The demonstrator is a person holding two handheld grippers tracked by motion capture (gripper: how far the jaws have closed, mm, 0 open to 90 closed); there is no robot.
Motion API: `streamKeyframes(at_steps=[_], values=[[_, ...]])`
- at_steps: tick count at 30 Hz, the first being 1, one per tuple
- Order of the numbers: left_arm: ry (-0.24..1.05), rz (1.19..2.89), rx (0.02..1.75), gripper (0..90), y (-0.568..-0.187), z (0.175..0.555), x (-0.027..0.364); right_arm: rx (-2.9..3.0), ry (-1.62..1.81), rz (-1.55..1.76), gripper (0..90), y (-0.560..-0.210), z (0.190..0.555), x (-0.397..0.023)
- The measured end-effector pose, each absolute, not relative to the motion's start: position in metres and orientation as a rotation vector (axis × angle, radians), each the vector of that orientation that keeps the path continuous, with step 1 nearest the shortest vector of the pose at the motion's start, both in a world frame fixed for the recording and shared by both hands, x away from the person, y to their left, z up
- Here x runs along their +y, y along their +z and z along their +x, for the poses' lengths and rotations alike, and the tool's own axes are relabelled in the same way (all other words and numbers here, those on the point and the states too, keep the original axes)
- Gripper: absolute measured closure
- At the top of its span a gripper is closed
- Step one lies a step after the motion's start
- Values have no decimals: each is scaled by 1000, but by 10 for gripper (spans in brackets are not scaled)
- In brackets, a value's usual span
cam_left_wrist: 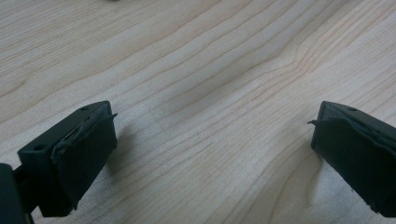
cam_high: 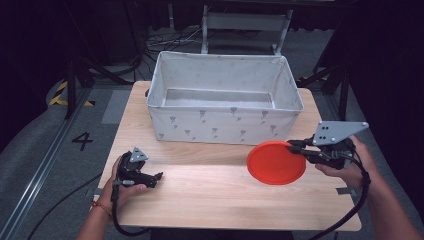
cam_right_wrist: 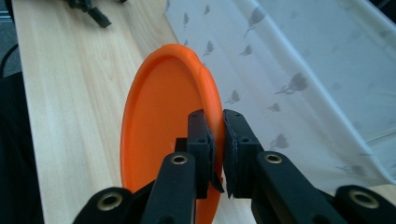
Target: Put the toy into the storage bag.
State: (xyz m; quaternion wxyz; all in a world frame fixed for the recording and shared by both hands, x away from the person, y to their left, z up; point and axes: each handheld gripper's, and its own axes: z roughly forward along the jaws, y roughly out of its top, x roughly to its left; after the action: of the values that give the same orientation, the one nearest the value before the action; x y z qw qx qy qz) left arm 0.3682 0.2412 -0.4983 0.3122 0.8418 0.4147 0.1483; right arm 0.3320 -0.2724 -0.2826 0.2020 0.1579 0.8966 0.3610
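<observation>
An orange round plate (cam_high: 276,162) hangs above the right half of the wooden table (cam_high: 210,190), held by its right rim. My right gripper (cam_high: 295,148) is shut on that rim; in the right gripper view the two black jaws pinch the plate's edge (cam_right_wrist: 212,105) at my right gripper (cam_right_wrist: 218,140). My left gripper (cam_high: 156,178) rests low over the table's left side, pointing right. In the left gripper view its pads (cam_left_wrist: 86,154) stand wide apart with bare wood between them, so my left gripper (cam_left_wrist: 212,154) is open.
A white fabric bin (cam_high: 223,97) with small grey prints stands at the back middle of the table, its inside empty. Its printed wall (cam_right_wrist: 299,79) is close beside the plate. Dark stands and cables lie on the floor behind.
</observation>
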Motion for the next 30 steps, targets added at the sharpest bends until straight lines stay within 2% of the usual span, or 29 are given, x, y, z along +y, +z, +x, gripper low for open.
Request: streamKeyframes(at_steps=[13, 30], values=[[396, 2218, 1099, 5, -498, 368, 241, 2433, 1020, 465, 824, -235, 346, -277], [389, 2218, 1102, 5, -498, 368, 241, 2386, 1001, 449, 824, -191, 365, -274]])
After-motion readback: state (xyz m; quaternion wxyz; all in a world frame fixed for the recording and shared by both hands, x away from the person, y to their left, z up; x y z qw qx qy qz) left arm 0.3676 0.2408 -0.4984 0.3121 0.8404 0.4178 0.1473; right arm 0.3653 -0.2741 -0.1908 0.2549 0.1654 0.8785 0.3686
